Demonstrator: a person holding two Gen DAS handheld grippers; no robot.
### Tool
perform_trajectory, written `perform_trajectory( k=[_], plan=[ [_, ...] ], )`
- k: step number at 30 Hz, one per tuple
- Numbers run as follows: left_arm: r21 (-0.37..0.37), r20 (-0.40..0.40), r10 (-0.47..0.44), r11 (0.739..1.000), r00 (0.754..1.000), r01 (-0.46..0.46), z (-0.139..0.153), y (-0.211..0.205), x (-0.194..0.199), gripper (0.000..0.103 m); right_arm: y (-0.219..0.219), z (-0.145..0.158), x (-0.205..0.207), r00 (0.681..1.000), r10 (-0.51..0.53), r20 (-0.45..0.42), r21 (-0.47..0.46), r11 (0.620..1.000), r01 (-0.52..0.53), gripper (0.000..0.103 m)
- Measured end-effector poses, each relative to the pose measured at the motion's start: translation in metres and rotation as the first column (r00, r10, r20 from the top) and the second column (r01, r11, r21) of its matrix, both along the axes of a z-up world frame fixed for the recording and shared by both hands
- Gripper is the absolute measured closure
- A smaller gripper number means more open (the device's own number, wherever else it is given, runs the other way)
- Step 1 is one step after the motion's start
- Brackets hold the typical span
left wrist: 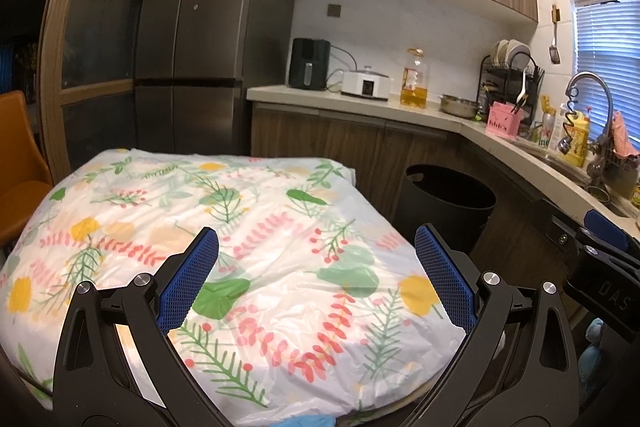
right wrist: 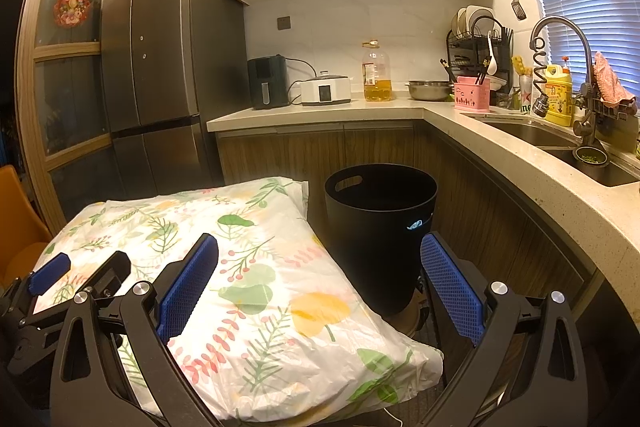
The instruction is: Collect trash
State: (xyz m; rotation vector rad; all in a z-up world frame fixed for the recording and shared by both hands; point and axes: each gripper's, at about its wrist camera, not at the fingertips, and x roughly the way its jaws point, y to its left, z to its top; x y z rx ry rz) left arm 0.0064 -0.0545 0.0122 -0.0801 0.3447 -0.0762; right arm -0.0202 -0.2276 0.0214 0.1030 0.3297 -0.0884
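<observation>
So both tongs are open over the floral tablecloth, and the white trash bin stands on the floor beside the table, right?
Not quite: the trash bin is black, as the right wrist view shows. Both the left tongs and right tongs are open over the floral tablecloth.

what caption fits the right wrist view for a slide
Open right tongs above a floral-covered table, black trash bin beside it.

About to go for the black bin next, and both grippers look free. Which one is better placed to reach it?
Right, probably. The black bin stands almost straight ahead between the open right gripper's fingers. From the left gripper, also open, it sits off to the right, beyond the floral-covered table.
</observation>
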Motion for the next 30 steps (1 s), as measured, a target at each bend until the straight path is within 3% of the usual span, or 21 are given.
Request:
perform_trajectory(
  k=[25,30],
  plan=[
    [0.053,-0.010,0.034,0.998,0.999,-0.034,-0.0051,-0.0017,0.0024,0.006,-0.0024,-0.0004,-0.0008,1.000,-0.008,0.005,0.009,1.000,0.008,0.006],
    [0.033,-0.014,0.016,0.999,1.000,-0.016,-0.0046,-0.0005,0.0017,0.006,-0.0027,-0.0006,-0.0012,1.000,-0.008,0.005,0.010,1.000,0.008,0.006]
  ],
)
